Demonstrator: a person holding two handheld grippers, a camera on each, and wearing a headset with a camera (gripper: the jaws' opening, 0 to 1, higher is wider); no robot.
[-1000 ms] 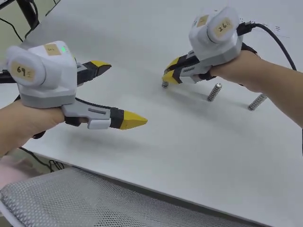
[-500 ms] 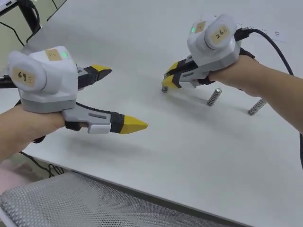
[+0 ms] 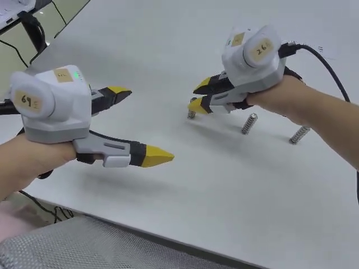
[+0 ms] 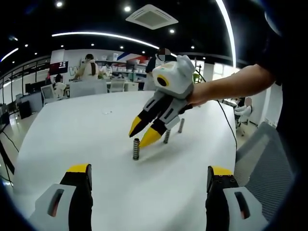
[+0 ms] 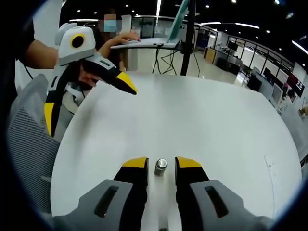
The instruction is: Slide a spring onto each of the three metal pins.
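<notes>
Three small metal springs stand upright on the white table point(image 3: 224, 185), each around a pin. The nearest spring point(image 3: 191, 114) point(image 4: 136, 148) is just below the tips of my right gripper point(image 3: 197, 96) point(image 4: 142, 133). Its round metal top point(image 5: 160, 166) shows between the right gripper's point(image 5: 160, 162) jaws, which are slightly apart and not touching it. The second spring point(image 3: 249, 123) point(image 4: 167, 136) and third spring point(image 3: 299, 134) point(image 4: 181, 125) stand further right, under the right forearm. My left gripper point(image 3: 140, 123) point(image 4: 149, 171) hovers wide open and holds nothing, well left of the springs.
A black cable point(image 3: 322, 47) runs from the right gripper across the table's far side. A grey mesh chair point(image 3: 84, 246) sits below the near table edge. A black stand point(image 5: 190, 36) and a person at a laptop are beyond the table's far end.
The right gripper's jaws have parted and its tips have lifted slightly off the nearest spring, which stays standing. The left gripper has barely moved; the head camera has shifted.
</notes>
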